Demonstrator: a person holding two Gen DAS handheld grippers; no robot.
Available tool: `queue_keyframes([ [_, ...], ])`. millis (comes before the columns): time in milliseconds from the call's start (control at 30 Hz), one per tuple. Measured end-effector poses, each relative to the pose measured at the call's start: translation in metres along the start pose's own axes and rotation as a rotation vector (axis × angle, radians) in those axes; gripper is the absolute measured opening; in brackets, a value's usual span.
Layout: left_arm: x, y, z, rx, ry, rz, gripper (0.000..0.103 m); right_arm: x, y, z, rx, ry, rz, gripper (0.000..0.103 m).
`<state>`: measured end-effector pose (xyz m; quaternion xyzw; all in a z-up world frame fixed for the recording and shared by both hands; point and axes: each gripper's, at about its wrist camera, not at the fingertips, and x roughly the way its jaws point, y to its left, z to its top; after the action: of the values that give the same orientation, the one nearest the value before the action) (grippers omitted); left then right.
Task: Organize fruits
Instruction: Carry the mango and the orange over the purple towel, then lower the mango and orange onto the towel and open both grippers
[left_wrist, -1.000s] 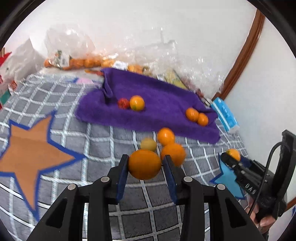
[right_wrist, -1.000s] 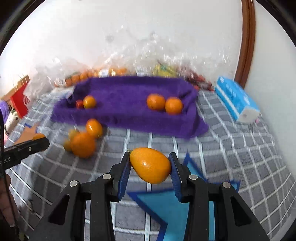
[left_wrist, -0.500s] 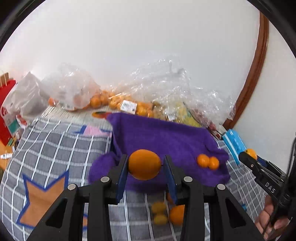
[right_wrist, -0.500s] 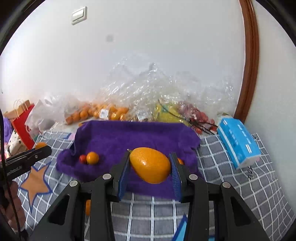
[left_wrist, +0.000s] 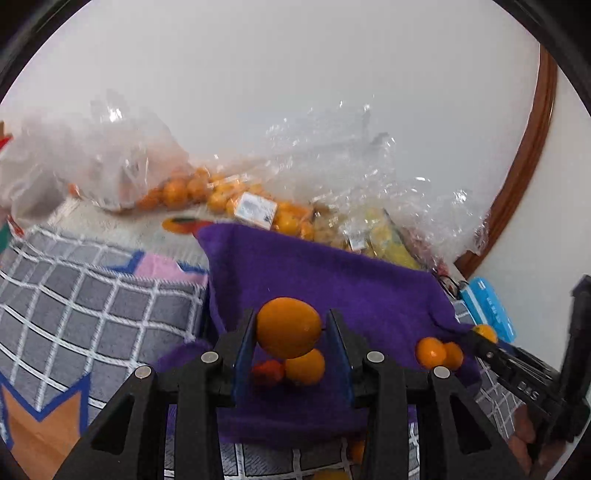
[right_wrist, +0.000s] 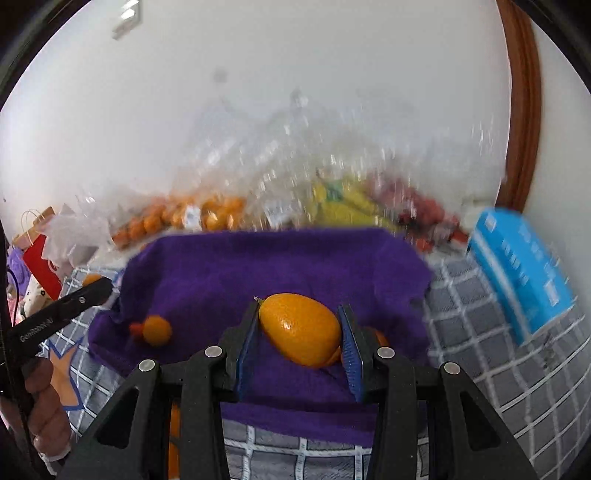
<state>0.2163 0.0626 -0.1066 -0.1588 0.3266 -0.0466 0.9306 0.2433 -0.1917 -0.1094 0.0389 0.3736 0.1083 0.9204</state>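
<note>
Two clamped oranges (left_wrist: 288, 327) (right_wrist: 300, 328) above, seemingly, purple towel (left_wrist: 332, 280).

Bagged fruit (right_wrist: 207, 218) smeared by blur, perhaps oranges, floor fruit (left_wrist: 356, 450) half hidden behind purple towel (left_wrist: 332, 288)

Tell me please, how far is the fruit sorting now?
Partly done. Four fruits already lie on the purple towel: a small orange beside a red fruit, and a pair of oranges. In hand: the left gripper holds a round orange, the right gripper an oval orange. Left: setting both down.
</note>
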Motion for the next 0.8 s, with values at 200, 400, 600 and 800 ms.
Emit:
queue_keyframes([
  [200, -0.002, 0.002, -0.003, 0.006, -0.035, 0.003, 0.036, -0.003, -0.021, -0.002, 0.051, -0.022, -0.012, 0.041],
  [400, 0.004, 0.001, -0.006, 0.004, -0.013, -0.021, 0.036, 0.011, -0.014, -0.008, 0.018, 0.021, 0.005, 0.041],
  [600, 0.01, 0.008, -0.007, -0.017, 0.002, -0.014, 0.036, 0.026, -0.001, -0.015, -0.027, 0.072, 0.008, 0.041],
  [800, 0.012, 0.011, -0.008, -0.034, 0.01, -0.014, 0.036, 0.037, 0.004, -0.02, -0.064, 0.117, -0.012, 0.041],
])
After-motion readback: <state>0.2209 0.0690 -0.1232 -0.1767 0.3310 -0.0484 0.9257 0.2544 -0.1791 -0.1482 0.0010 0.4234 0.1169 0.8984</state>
